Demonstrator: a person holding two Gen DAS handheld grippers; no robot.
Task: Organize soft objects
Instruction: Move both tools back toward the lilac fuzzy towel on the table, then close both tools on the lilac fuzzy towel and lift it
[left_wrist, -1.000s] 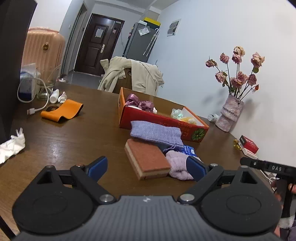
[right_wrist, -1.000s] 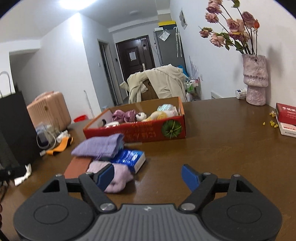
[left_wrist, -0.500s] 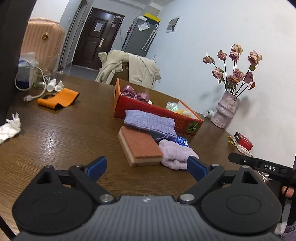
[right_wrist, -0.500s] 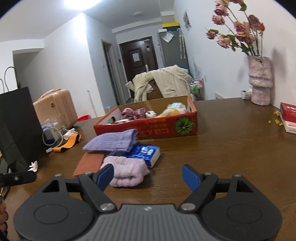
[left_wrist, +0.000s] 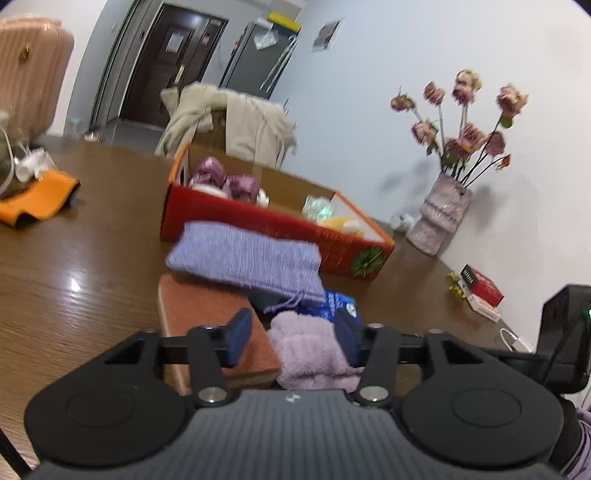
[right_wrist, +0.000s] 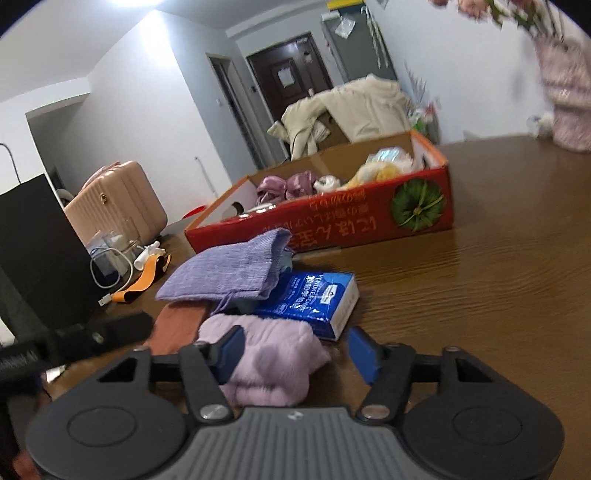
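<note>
Left wrist: pink towel (left_wrist: 310, 350) lies lengthwise toward camera.

Colours and patterns on the brown wood-grain desk (right_wrist: 498, 280)

Fluffy towel (right_wrist: 273, 362): pale lilac. Knit cloth (right_wrist: 229, 269): ribbed lavender. Sponge block (left_wrist: 207, 306): terracotta. Tissue pack (right_wrist: 314, 299): blue with white print. Cardboard box (right_wrist: 332, 225): red with a green emblem. Strap (left_wrist: 37, 199): orange.

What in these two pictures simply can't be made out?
- Red box: its printed writing is blurred in both views.
- Orange-brown pad: the lilac knit cloth covers its far end.
- Flowers: cut off by the top edge in the right view.
- Fluffy lilac towel: whether either closing tool, left or right, presses it yet.
</note>
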